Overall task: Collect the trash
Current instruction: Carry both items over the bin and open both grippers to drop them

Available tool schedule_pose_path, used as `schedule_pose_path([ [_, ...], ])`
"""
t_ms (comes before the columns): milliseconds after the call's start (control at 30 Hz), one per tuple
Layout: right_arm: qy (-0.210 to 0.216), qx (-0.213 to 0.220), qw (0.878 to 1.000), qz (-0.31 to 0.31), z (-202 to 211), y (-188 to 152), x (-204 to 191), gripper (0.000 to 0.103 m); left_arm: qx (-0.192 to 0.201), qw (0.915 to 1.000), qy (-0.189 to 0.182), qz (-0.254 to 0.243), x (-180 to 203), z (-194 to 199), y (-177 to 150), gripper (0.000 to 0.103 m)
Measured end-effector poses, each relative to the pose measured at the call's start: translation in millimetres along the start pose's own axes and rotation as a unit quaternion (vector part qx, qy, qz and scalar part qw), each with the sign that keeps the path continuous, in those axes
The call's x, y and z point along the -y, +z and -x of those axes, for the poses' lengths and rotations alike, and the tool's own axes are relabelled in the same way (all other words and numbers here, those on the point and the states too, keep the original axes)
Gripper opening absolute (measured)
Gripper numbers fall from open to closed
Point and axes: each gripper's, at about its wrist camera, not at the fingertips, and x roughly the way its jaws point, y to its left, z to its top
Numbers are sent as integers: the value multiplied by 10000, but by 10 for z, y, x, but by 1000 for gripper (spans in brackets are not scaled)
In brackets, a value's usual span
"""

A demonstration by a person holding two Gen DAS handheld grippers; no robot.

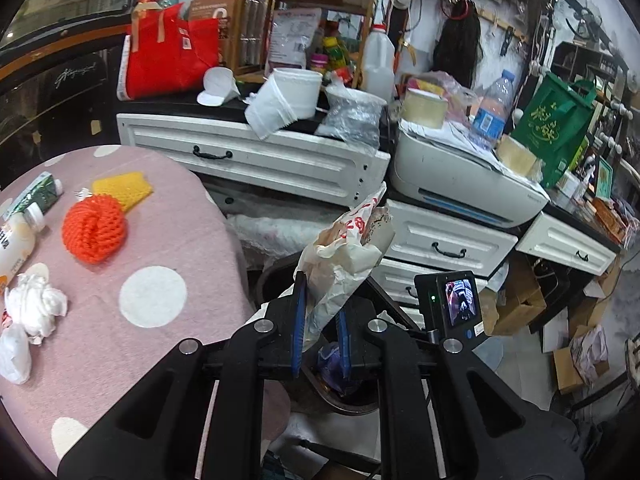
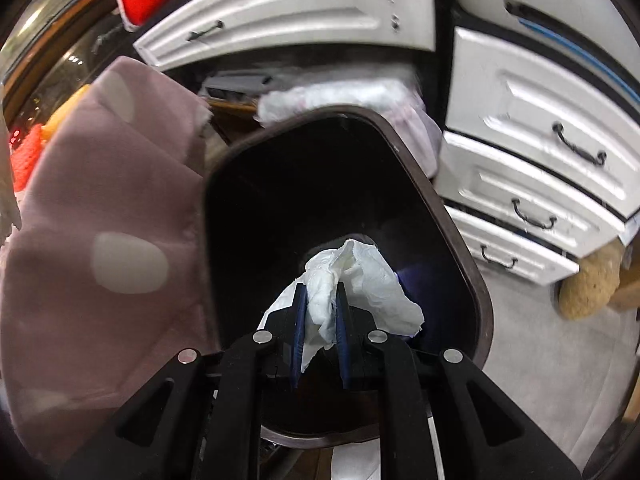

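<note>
Your left gripper [image 1: 321, 322] is clamped on a crumpled paper wrapper [image 1: 344, 256] with red print, which rises from between the blue pads toward 12 o'clock and leans slightly to 1 o'clock. Below that gripper you see part of the dark trash bin [image 1: 340, 396], with something purple lying inside it. Your right gripper [image 2: 321, 328] is closed on a wad of white tissue [image 2: 356, 292], which bulges out past the fingers toward 1 o'clock and hangs directly over the open mouth of the trash bin [image 2: 460, 248]; a purple item shows deep inside at 3 o'clock of the tissue. In the left wrist view, at 9 o'clock of the gripper, the pink polka-dot tablecloth [image 1: 152, 320] carries more litter: an orange foam net [image 1: 94, 228], a yellow foam net [image 1: 122, 188] just beyond it at 12 o'clock, a crumpled white tissue [image 1: 36, 304] near the left edge, a white bottle [image 1: 16, 240] lying on its side and a green-and-white carton [image 1: 36, 194] beside it. Beyond the bin, from 11 to 2 o'clock, stand white drawers [image 1: 256, 156] with black handles, and a white printer [image 1: 460, 176] sits on top at 1 o'clock.
</note>
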Motion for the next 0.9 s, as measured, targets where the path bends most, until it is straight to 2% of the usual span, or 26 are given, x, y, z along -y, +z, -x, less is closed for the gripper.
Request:
schedule_pose_path([
  [33,-14,-22,10000,-37,-12,-11,22,24,-29,10000,-7,-36,25,-30,-8,14],
  [67,-23,-56,9999,-102,-23,-26,59,37,-73,9999,-17,-98,68,-80,-19,14],
  [100,-43,-60,9998,-163,-16,-41,83,44,-96,9999,-22,-130,89,-105,-21,14],
  [133,-55,-39,9998,-195,-7,-50,100,57,-137,9997,-33,-179,125,-151,-30,14],
  [167,-87,29,9997,-225,26,-67,128,63,-176,9996,-51,-209,152,-191,-40,14],
  [433,-396,514,9974,-319,344,-69,308,71,-532,9981,-187,-261,287,-541,-107,14],
  [700,-776,1182,9882,-586,736,-73,450,75,-931,9948,-276,-307,405,-904,-184,14],
  [900,-858,1416,9836,-719,879,-104,522,77,-1242,9913,-349,-270,430,-1148,-244,14],
])
